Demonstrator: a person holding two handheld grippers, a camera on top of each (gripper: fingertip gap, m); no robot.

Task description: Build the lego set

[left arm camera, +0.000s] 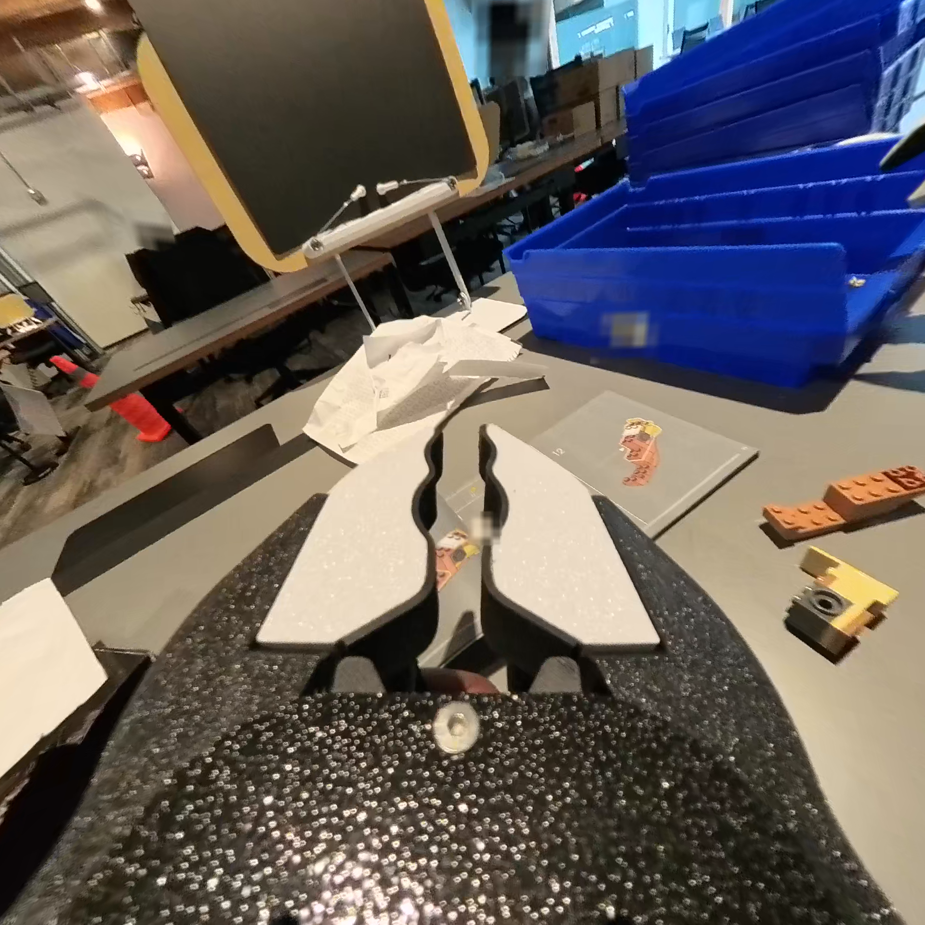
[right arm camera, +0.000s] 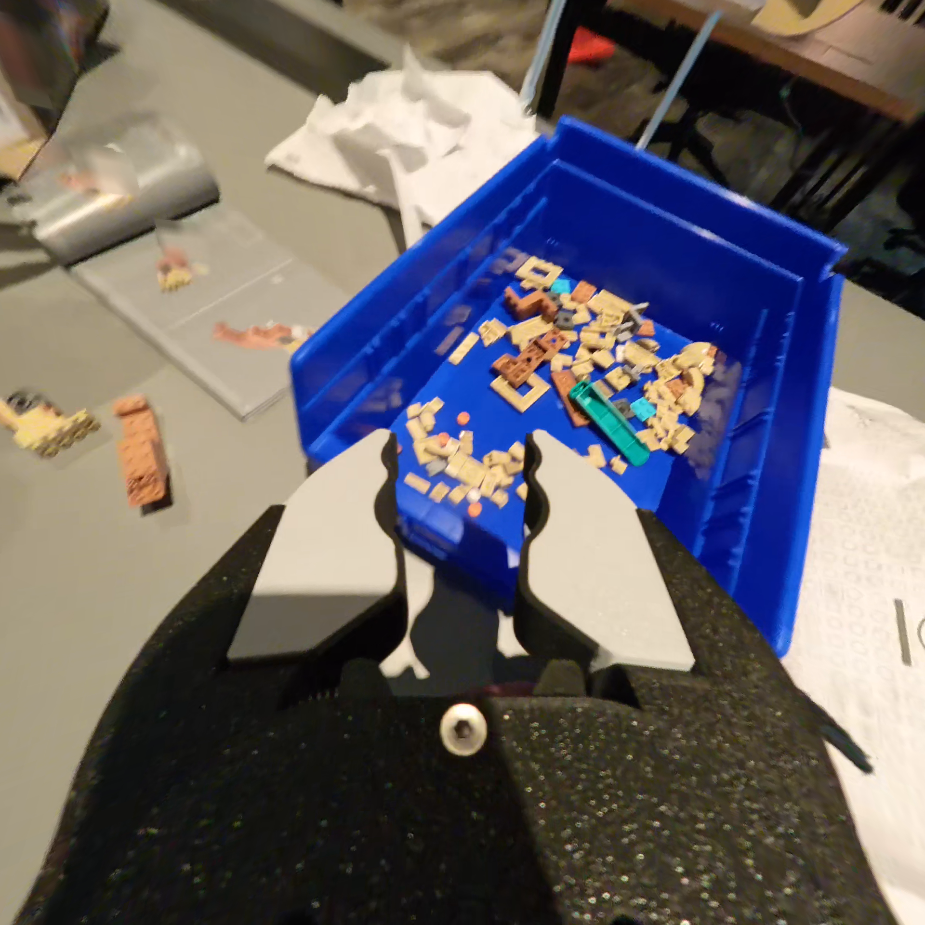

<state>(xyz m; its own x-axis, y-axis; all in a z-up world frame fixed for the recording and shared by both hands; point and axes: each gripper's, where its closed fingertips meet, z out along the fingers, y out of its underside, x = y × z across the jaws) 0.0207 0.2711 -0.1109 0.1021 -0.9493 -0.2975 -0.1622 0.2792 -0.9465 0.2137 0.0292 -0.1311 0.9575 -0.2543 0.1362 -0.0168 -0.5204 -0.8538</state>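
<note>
At the centre of the right wrist view our right gripper (right arm camera: 458, 440) hangs over the near edge of a blue plastic bin (right arm camera: 781, 450); its grey fingers (right arm camera: 340, 525) stand apart with nothing between them. On the bin floor lies a heap of small loose pieces (right arm camera: 590, 360), mostly tan, some brown, and one long teal piece (right arm camera: 608, 423) at the right of the heap. At the left of this frame we see a brown studded assembly (right arm camera: 142, 450) on the grey table (right arm camera: 150, 600), and further left a tan and dark assembly (right arm camera: 45, 420), blurred; above them the open instruction booklet (right arm camera: 210, 300) lies flat. Crumpled white paper (right arm camera: 400, 130) is behind the bin.

In the left wrist view our left gripper (left arm camera: 460, 435) is above the booklet (left arm camera: 701, 460); a narrow gap stays between its wavy black pads, holding nothing. At the right of the frame lies the brown assembly (left arm camera: 851, 495), flat with round studs, and below it the yellow and black assembly (left arm camera: 836, 600). In the upper right stand stacked blue bins (left arm camera: 701, 300); a dark board with yellow border (left arm camera: 310, 110) on a thin wire stand rises in the upper middle, with the paper (left arm camera: 400, 385) at its foot.
</note>
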